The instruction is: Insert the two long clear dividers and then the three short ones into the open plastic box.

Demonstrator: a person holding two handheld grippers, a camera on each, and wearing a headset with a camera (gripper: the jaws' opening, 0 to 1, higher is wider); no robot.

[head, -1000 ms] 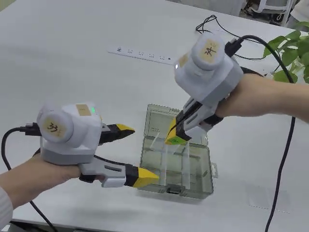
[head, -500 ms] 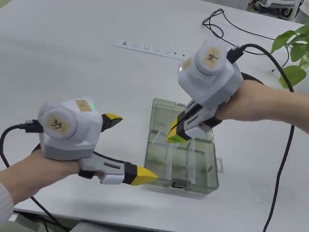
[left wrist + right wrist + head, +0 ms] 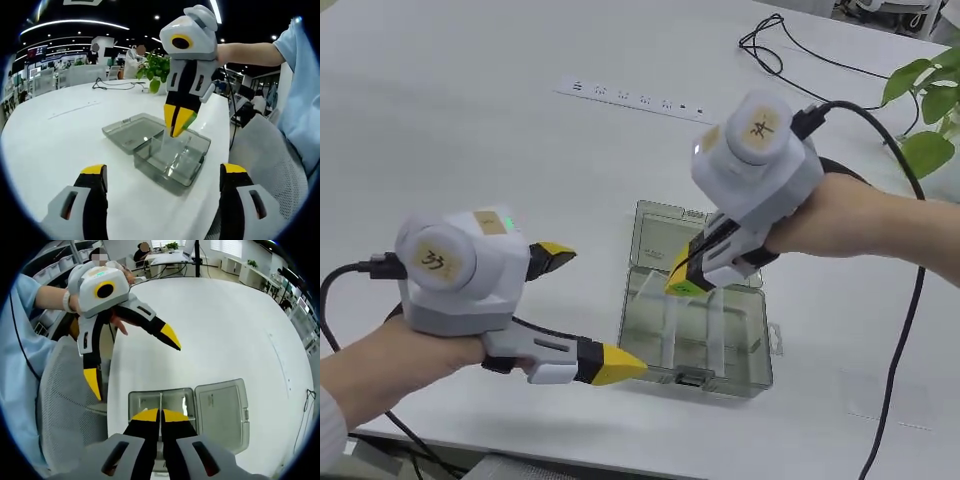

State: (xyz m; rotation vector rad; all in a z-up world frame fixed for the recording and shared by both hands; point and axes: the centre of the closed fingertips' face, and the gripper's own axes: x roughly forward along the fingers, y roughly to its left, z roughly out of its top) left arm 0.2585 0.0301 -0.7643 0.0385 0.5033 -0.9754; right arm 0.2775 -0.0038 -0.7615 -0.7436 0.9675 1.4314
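Observation:
The open clear plastic box (image 3: 752,372) lies on the white table, its lid (image 3: 665,232) folded back flat. Clear dividers (image 3: 715,330) stand upright inside it. My right gripper (image 3: 682,283) points down over the box's far-left part, shut on a thin clear divider (image 3: 647,291) that reaches into the box. In the right gripper view the shut jaws of my right gripper (image 3: 160,415) pinch that divider (image 3: 160,402) edge-on above the box (image 3: 142,400). My left gripper (image 3: 590,310) hovers open just left of the box, holding nothing. The left gripper (image 3: 163,170) faces the box (image 3: 192,172).
A white power strip (image 3: 635,98) lies far back on the table. A black cable (image 3: 790,45) and a green plant (image 3: 930,100) are at the back right. The table's near edge runs just below the box. An office chair (image 3: 65,405) stands at that edge.
My left gripper has drawn back slightly to the left of the box. The right gripper stays over the box with the divider, barely shifted. The head camera has moved a little.

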